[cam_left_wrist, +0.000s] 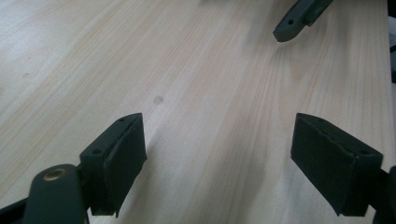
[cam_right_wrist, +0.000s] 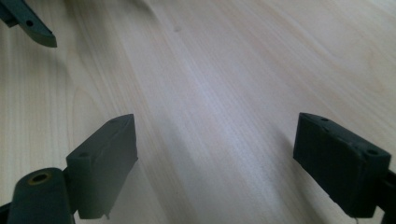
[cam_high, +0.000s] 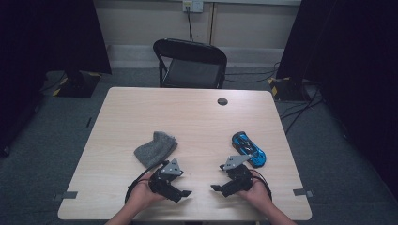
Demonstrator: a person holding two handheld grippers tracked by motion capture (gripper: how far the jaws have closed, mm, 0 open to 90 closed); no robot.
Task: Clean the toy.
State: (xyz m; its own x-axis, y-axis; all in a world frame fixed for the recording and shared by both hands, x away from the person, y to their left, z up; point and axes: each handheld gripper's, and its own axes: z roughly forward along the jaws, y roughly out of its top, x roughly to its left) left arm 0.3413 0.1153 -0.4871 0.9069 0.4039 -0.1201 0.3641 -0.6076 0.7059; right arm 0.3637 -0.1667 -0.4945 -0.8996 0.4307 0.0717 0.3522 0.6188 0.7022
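left gripper (cam_high: 187, 192): held low over the near edge of the tabletop (cam_high: 197, 112), its tip turned toward the right gripper; jaws spread wide with bare wood between them in the left gripper view (cam_left_wrist: 217, 161), nothing held.
right gripper (cam_high: 215, 188): held low over the same near edge, its tip turned toward the left gripper; jaws spread wide over bare wood in the right gripper view (cam_right_wrist: 215, 163), nothing held.
gap between grippers: the two tips face each other, near but apart; each gripper view catches a dark jaw tip of the other gripper in an upper corner.
grey knit hat (cam_high: 156, 147): lies crumpled on the tabletop just beyond the left gripper, away from the person, close to its grey top plate but not touching the jaws.
blue toy car (cam_high: 248, 148): sits on the tabletop just beyond the right gripper and slightly to its outer side, its near end close beside that gripper's grey plate.
hands: one hand (cam_high: 141, 197) wraps the left gripper's body, the other hand (cam_high: 257, 193) the right gripper's body, both entering from the near edge.
black chair (cam_high: 190, 63): stands past the far edge of the tabletop, well apart from both grippers.
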